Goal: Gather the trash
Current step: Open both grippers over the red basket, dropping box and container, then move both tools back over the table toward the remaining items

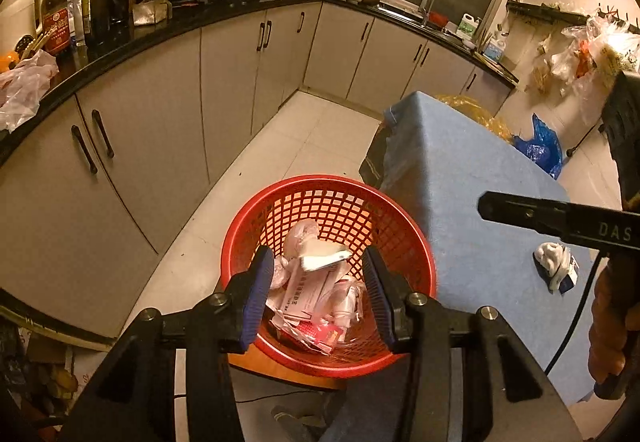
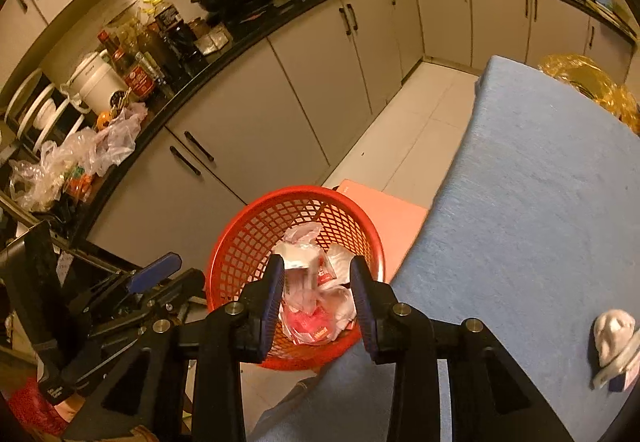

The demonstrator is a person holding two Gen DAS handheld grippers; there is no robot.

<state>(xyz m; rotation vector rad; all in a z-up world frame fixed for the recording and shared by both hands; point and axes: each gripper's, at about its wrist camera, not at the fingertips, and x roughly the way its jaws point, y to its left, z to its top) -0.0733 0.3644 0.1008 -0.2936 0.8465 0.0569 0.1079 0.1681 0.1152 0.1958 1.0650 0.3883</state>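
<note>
A red mesh basket (image 1: 404, 217) stands on an orange stool beside the blue-covered table (image 1: 460, 177); it holds crumpled wrappers and paper (image 1: 316, 282). My left gripper (image 1: 318, 270) is open and empty above the basket. My right gripper (image 2: 318, 274) is open above the same basket (image 2: 248, 238); a blurred wrapper (image 2: 308, 282) shows between its fingers, over the trash pile. A white crumpled tissue with a small packet (image 1: 556, 266) lies on the table; it also shows in the right wrist view (image 2: 614, 338).
Grey cabinets (image 1: 132, 157) under a black counter with bottles, pans and plastic bags curve round the left and back. The white tiled floor (image 1: 304, 145) lies between the cabinets and the table. Yellow and blue bags (image 1: 540, 145) sit beyond the table.
</note>
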